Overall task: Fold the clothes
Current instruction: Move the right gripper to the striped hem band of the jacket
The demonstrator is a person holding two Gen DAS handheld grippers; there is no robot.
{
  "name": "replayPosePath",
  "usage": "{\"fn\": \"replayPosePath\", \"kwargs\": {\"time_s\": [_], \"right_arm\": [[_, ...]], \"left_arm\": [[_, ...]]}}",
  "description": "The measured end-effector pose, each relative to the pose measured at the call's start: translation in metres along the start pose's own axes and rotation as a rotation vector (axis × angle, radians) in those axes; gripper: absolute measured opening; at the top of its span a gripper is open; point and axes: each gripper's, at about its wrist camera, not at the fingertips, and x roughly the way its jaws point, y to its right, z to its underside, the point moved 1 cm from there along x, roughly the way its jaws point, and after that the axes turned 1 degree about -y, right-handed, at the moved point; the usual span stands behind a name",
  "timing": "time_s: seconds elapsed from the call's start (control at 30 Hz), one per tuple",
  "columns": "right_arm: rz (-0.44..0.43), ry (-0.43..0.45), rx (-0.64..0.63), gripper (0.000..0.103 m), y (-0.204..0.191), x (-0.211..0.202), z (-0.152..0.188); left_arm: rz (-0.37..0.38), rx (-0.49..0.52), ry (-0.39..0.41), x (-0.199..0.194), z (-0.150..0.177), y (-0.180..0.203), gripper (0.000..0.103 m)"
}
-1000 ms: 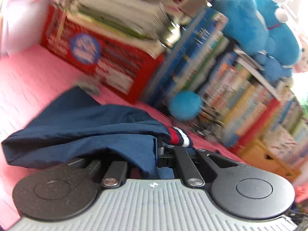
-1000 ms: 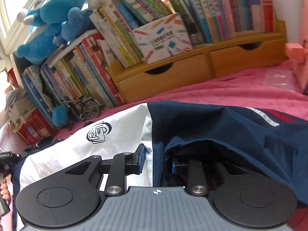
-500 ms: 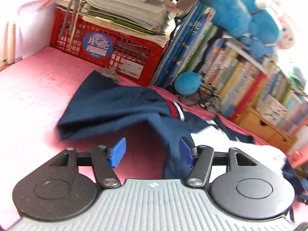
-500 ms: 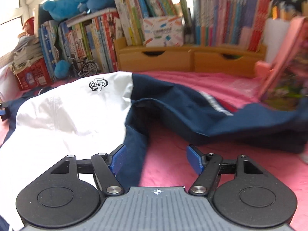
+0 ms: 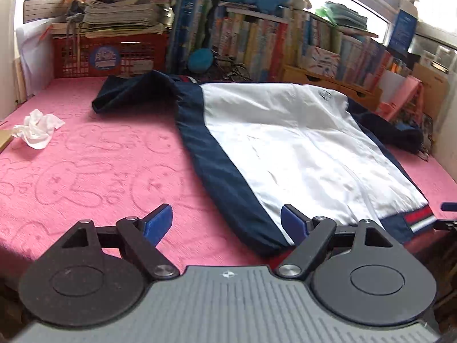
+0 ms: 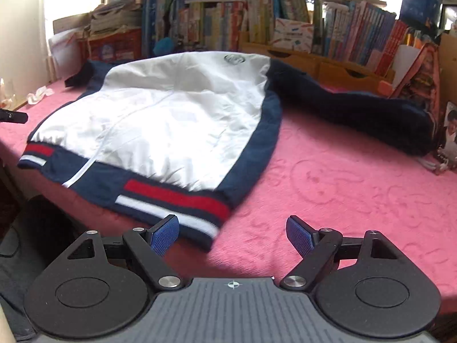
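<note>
The jacket (image 5: 300, 143) lies spread flat, front up, on the pink tabletop (image 5: 94, 165), its white panel framed by navy sides and its striped hem (image 6: 171, 197) at the near edge, closest to the person. That layout looks deliberate: with the body smoothed out and both sleeves thrown outward, the fold lines are easy to reach. The left sleeve (image 5: 137, 88) runs toward the red crate (image 5: 111, 54) at the back, and the right sleeve (image 6: 357, 114) stretches toward the books (image 6: 357, 34) and wooden drawers (image 6: 328, 63). The left tool (image 5: 225, 223) stands released, its jaws having just been opening, and nothing is gripped; its right blue pad (image 5: 291, 223) sits just over the navy side of the jacket near the hem, while the other is over bare pink. The right tool (image 6: 232, 233) is likewise released, its jaws having just been opening, with only the hem corner and pink surface in the gap and no cloth pinched. Both tools are at the hem end, each near one bottom corner, which suggests the spreading step is finished and folding proper has not begun. A likely next move is to bring a sleeve in across the white front, so each tool would have to travel out to its own sleeve. A crumpled tissue (image 5: 37, 128) lies well apart on the left, clear of the work.
</note>
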Motion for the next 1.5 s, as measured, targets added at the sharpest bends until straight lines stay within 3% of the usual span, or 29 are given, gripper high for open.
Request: {"fn": "replayPosePath", "kwargs": {"time_s": [0.17, 0.27, 0.43, 0.57, 0.67, 0.8, 0.97, 1.07, 1.2, 1.4, 1.47, 1.5], "right_arm": [[-0.042, 0.013, 0.019, 0.08, -0.02, 0.011, 0.001], [-0.04, 0.03, 0.028, 0.071, -0.028, 0.015, -0.002], [-0.035, 0.094, 0.073, 0.064, -0.025, 0.006, -0.006], [-0.035, 0.16, 0.128, 0.063, -0.02, -0.004, -0.006], [0.012, 0.202, 0.145, 0.064, -0.023, -0.005, -0.007], [0.077, 0.229, 0.106, 0.065, -0.034, -0.002, -0.007], [0.079, 0.226, 0.119, 0.066, -0.036, 0.002, -0.006], [0.086, 0.207, 0.165, 0.066, -0.031, 0.009, -0.007], [0.102, 0.194, 0.224, 0.066, -0.022, 0.015, -0.006], [0.133, 0.211, 0.247, 0.065, -0.017, 0.016, -0.004], [0.12, 0.21, 0.243, 0.039, -0.019, 0.016, -0.003], [0.122, 0.211, 0.236, 0.035, -0.022, 0.016, -0.004]], "left_arm": [[0.069, 0.195, -0.022, -0.007, 0.022, 0.037, 0.1], [0.022, 0.279, -0.013, -0.001, 0.034, 0.053, 0.102], [-0.042, 0.321, -0.014, 0.015, 0.043, 0.063, 0.102], [-0.208, 0.301, 0.041, 0.023, 0.04, 0.059, 0.102], [-0.328, 0.203, 0.089, 0.025, 0.027, 0.04, 0.102], [-0.251, 0.124, 0.087, 0.017, 0.019, 0.027, 0.102], [-0.033, 0.22, 0.067, 0.0, 0.032, 0.048, 0.103], [-0.005, 0.287, 0.041, 0.001, 0.044, 0.064, 0.103], [-0.09, 0.313, 0.024, 0.014, 0.048, 0.072, 0.103], [-0.281, 0.247, 0.063, 0.031, 0.037, 0.053, 0.103], [-0.341, 0.244, 0.088, 0.035, 0.034, 0.046, 0.103], [-0.371, 0.24, 0.105, 0.034, 0.032, 0.044, 0.103]]}}
